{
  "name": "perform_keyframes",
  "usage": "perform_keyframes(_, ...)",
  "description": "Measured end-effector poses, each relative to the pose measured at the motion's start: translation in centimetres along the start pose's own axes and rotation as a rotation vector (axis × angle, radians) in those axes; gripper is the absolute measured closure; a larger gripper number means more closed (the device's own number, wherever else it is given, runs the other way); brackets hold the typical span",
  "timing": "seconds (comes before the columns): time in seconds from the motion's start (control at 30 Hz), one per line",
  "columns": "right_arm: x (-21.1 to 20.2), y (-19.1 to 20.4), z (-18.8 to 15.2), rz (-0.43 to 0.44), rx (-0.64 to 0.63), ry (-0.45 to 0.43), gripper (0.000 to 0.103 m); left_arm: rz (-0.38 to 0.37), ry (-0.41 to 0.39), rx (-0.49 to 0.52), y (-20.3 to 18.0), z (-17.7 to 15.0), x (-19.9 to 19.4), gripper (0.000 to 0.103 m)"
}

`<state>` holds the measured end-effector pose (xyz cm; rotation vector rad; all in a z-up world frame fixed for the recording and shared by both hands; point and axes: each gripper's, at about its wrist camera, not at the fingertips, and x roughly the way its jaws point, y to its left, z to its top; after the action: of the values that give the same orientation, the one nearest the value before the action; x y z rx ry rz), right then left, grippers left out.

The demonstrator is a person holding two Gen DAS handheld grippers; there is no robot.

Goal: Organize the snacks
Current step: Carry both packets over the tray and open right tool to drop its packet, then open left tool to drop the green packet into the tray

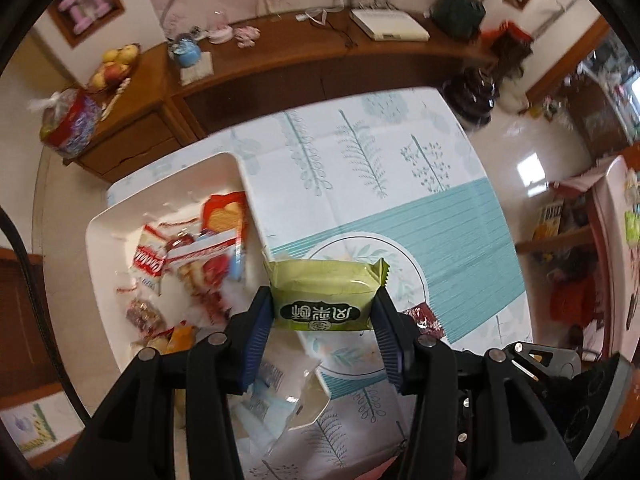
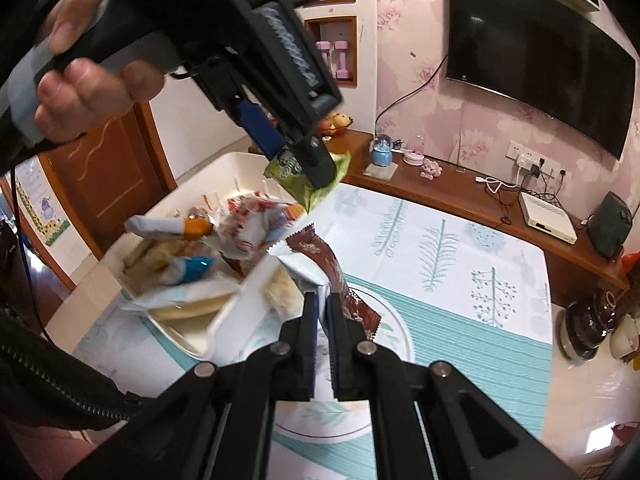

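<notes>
Left wrist view: the left gripper (image 1: 324, 316) clamps a green snack pack (image 1: 326, 294) across its short sides, blue pads (image 1: 258, 334) pressed to either end, label facing the lens – held aloft above the tablecloth (image 1: 400, 184), just right of the white bin (image 1: 168, 196) that already holds a jumble of red-and-white wrappers (image 1: 188, 256). A clear wrapper (image 1: 296, 392) lies below the jaws at the bin's near corner. The grip looks chosen so the pack stays flat for a drop into the bin, judging by the task. Right wrist view: the right gripper (image 2: 322, 312) is pinched nearly closed on the tail of a brown wrapper (image 2: 332, 276), which sticks up beside the bin's rim (image 2: 240, 300) – prob. a thin-edge hold because the packet is limp. Above it, the person's hand (image 2: 80, 92) carries the left tool, green pack hanging over the bin's far edge. Both snacks are off the table, near the bin, not yet in it.
</notes>
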<state>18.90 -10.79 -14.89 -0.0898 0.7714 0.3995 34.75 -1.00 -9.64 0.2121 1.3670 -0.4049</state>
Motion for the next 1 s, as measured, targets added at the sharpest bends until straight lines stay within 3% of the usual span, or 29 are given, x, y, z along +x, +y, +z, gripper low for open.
perform_keyframes(0.47,1.0,6.0,2.5,0.149,-0.001,0.015,0.099,0.015,-0.166,-0.209,10.6,-8.8,-4.4,0.055)
perform_keyframes(0.73,3.5,9.4,3.5,0.145,-0.043,0.065,0.098,0.010,-0.190,-0.328,15.3,-13.4,-2.4,0.055)
perform_keyframes(1.0,5.3,11.4,4.1,0.099,-0.037,0.111,0.098,-0.034,-0.189,-0.354,15.4,-16.4,0.7,0.052)
